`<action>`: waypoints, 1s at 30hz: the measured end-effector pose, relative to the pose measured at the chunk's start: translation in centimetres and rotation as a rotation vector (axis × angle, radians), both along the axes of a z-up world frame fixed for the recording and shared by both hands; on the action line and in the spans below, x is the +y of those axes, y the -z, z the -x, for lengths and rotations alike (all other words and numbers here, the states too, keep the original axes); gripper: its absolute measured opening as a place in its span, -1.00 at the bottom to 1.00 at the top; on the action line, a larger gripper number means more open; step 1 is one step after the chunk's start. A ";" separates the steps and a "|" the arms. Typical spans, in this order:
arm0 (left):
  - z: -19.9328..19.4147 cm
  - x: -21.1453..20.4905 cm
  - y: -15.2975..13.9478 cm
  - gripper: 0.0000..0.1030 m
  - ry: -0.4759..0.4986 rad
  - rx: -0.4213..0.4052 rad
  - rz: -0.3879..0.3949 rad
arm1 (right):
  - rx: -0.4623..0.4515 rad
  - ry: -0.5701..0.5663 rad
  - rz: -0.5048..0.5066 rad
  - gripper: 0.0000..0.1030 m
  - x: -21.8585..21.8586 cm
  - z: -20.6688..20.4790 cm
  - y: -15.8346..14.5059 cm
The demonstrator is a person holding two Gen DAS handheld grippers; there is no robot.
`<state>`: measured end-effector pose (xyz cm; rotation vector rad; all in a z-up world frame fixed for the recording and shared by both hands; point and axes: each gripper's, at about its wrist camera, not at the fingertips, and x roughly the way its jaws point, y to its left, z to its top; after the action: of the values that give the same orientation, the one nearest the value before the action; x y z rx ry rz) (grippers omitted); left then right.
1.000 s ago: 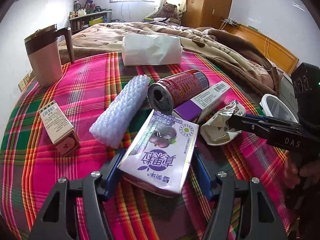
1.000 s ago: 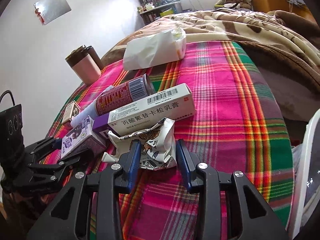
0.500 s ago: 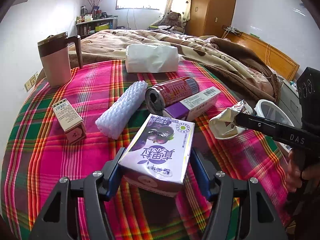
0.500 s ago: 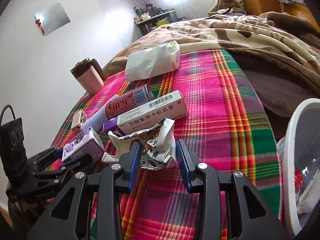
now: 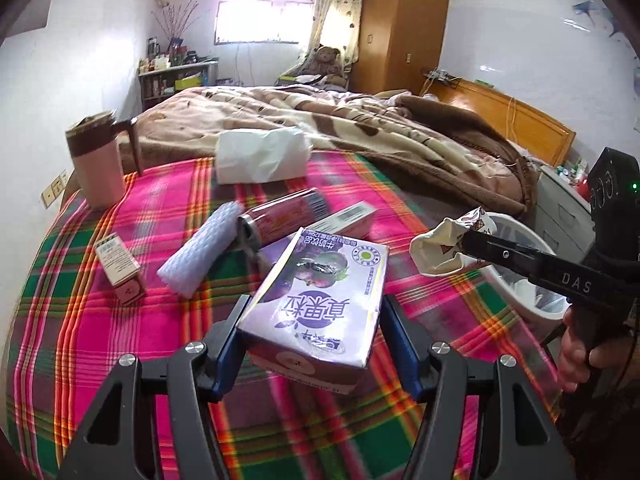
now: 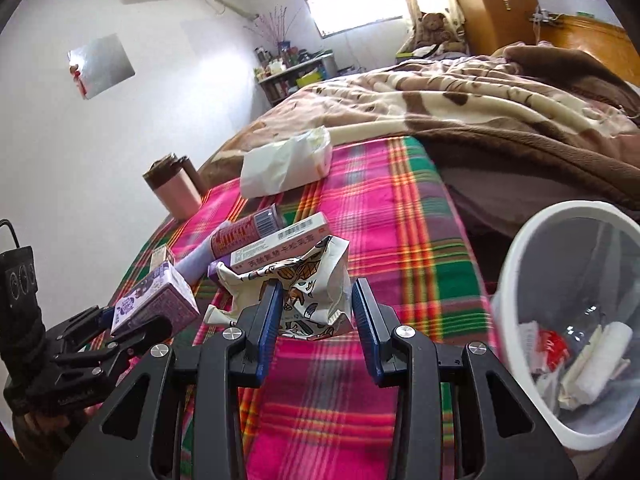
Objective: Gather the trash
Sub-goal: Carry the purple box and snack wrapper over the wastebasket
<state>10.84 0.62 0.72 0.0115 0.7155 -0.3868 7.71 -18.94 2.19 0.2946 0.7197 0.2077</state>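
Left gripper (image 5: 312, 326) clamped on a purple milk carton (image 5: 320, 300), blue fingers (image 5: 232, 336) pressed to both its sides, carton lifted off the plaid cloth (image 5: 80, 320) with its lower edge cut off behind the black frame. Right gripper (image 6: 316, 312) closed about a crumpled snack wrapper (image 6: 308, 284), held clear of the cloth; pads near both sides, though actual contact on the right side hard to confirm from the wrist view. Same wrapper seen from the left camera poking out past a black finger, just beside the white bin (image 6: 532, 248) at the table's right edge. Bin's contents blurred through its translucent wall: white scraps and something red, not further legible. On the cloth, lying: a red can (image 5: 280, 218), a long ointment box (image 6: 280, 248) touching it, a white foam sleeve (image 5: 200, 256), a small tan box (image 5: 120, 266). Farther back, a pink lidded mug (image 5: 100, 168) upright and a white tissue pack (image 5: 262, 156). Beyond, a bed with a brown blanket (image 5: 360, 128), a wooden wardrobe (image 5: 404, 28), a bright window (image 5: 260, 22), a teddy bear (image 5: 326, 62). Motion blur over the cloth's stripes.
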 end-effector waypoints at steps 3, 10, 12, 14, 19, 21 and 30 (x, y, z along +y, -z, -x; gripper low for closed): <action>0.4 -1.1 -0.6 0.27 0.018 -0.017 0.002 | -0.015 0.026 0.003 -0.28 -1.0 0.6 -0.5; 1.2 -4.0 -1.7 0.27 0.066 -0.053 0.008 | -0.040 0.099 0.008 -0.28 -3.5 2.0 -1.0; 1.3 -4.9 -2.0 0.27 0.082 -0.059 0.012 | -0.044 0.121 0.013 -0.28 -4.3 2.4 -1.2; 1.3 -5.7 -2.2 0.27 0.098 -0.068 0.019 | -0.049 0.143 0.012 -0.28 -5.1 2.8 -1.3; 1.4 -8.2 -2.5 0.27 0.133 -0.075 0.017 | -0.057 0.207 0.014 -0.28 -7.3 3.6 -1.6; 1.4 -9.3 -2.6 0.27 0.148 -0.084 0.013 | -0.061 0.235 0.019 -0.27 -8.1 3.9 -1.7; 1.5 -13.7 -3.1 0.27 0.219 -0.096 0.012 | -0.064 0.338 0.018 -0.27 -11.7 5.1 -1.7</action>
<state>9.37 -13.05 3.85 0.0969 0.6186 -0.5967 2.57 -30.65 3.91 0.3851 0.5980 -0.1098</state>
